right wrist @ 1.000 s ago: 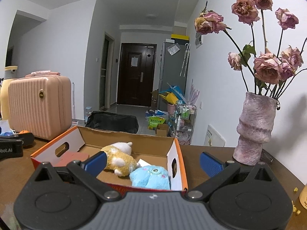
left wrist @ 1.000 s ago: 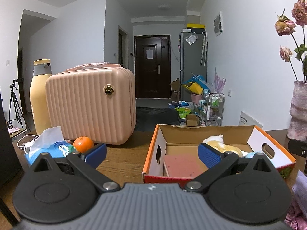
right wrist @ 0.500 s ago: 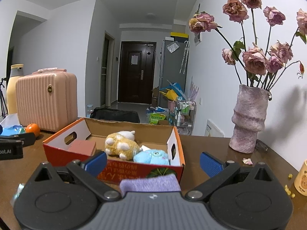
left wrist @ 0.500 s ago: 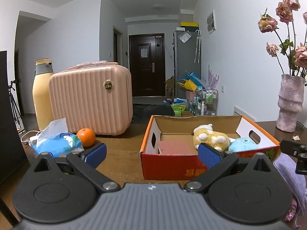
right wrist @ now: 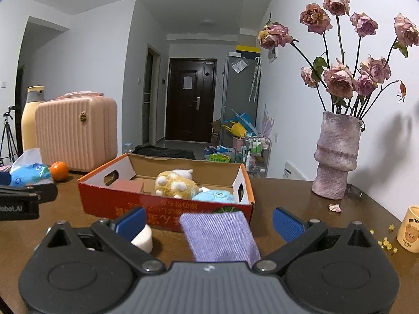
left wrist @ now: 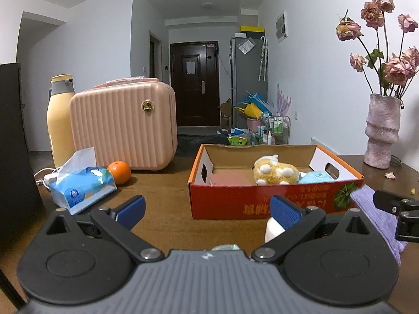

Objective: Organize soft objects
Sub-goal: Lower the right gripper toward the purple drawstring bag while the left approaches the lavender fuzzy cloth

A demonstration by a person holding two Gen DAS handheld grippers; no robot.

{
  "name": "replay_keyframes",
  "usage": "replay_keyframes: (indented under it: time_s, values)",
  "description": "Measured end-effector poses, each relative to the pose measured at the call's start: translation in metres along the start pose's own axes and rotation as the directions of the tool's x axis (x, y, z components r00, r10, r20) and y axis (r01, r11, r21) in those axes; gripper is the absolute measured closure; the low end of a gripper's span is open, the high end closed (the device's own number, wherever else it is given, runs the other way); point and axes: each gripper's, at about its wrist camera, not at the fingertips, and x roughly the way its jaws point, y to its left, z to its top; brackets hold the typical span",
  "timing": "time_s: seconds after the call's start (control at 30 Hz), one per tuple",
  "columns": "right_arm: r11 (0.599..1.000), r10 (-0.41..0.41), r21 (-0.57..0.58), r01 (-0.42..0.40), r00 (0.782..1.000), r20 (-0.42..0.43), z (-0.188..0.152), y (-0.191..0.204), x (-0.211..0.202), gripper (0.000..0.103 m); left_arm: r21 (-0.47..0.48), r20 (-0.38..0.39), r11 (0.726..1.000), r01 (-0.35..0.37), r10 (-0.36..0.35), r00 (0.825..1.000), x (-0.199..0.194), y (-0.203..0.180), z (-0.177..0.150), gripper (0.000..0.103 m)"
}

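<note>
On the worktop (right wrist: 288, 191) the pink suitcase (left wrist: 123, 125) stands at the far left, with the open box (right wrist: 167, 209) in the middle holding a yellow plush (right wrist: 175, 185), a blue plush (right wrist: 213, 196) and a pink block (right wrist: 125, 184). In front of the box lie a purple cloth (right wrist: 217, 235) and a white lump (right wrist: 142, 238). Both left tongs (left wrist: 207, 209) and right tongs (right wrist: 209, 221) gape wide, gripping nothing; the cloth lies between the right pair's fingers, the lump beside its left finger.

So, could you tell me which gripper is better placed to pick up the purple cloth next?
Right. The purple cloth lies centred between the open right gripper; the open left gripper sees it off to its side.
</note>
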Motion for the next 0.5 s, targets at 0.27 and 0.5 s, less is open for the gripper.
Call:
replay_keyframes:
  time_s: [0.27,0.5]
  values:
    - [1.000,0.012,-0.008,-0.013,1.000,-0.021,-0.013,0.004,-0.013,0.000,0.000,-0.030,1.000,0.025,-0.025,0.999,-0.015,0.002,-0.012,0.000]
    - [1.000,0.014,-0.009,-0.015,0.999,-0.042,-0.022,0.002,-0.018,0.000,-0.004,-0.065,0.999,0.052,-0.052,0.997,-0.020,0.005,-0.020,0.000]
